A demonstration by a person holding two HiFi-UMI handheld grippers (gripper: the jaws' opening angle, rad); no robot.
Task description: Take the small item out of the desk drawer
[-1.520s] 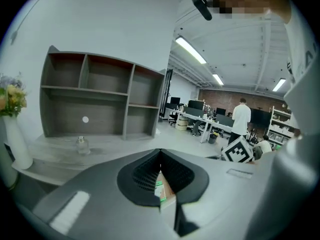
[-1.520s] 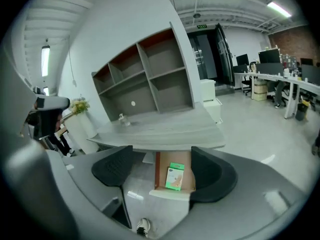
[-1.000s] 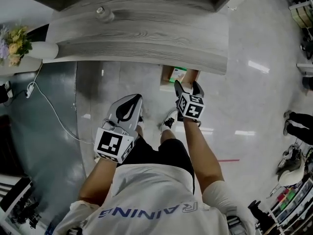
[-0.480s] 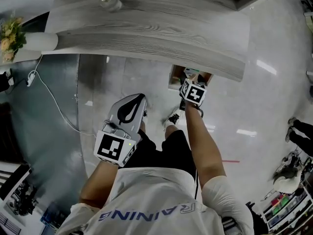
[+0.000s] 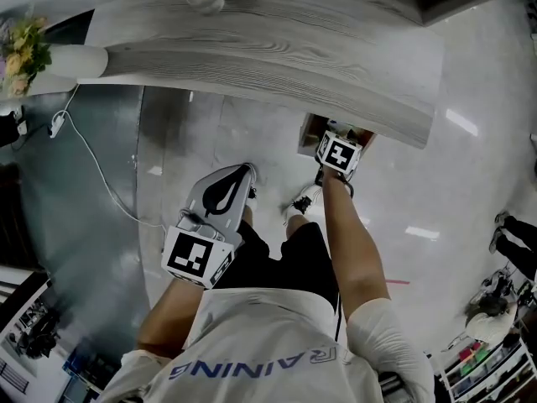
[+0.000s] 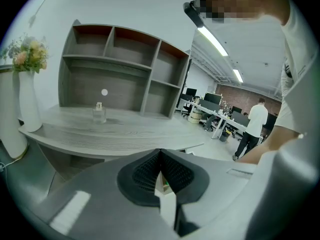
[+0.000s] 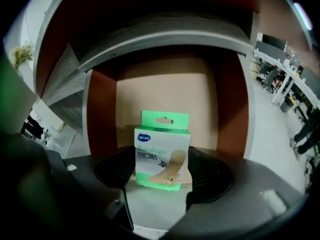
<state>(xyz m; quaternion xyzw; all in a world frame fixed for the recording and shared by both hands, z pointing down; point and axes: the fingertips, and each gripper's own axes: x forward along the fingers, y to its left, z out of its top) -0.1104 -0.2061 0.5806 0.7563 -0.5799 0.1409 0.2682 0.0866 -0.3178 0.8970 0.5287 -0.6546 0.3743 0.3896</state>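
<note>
1. over the last second the right gripper (image 5: 337,141) has gone forward from in front of the open drawer (image 7: 102,114) to down inside it, under the front edge of the desk (image 5: 268,57). the green box, plain in the head view a second ago, is now hidden there by the gripper.
2. the right gripper view shows where it is: the bandage box (image 7: 162,151) sits in the drawer, between the jaws. the jaws lie against its two long sides, so they look clamped on it.
3. i judge that the reach is done and the grasp made. lifting the box clear of the drawer is what is left.
4. the box shows its printed face to the right gripper. its long axis runs front to back in the drawer, and the hang tab end points to the drawer's far wall. the jaws hold it across its short width, near the end away from the tab.
5. the left gripper (image 6: 160,169) stays back by the person's lap, jaws together on nothing.
</note>
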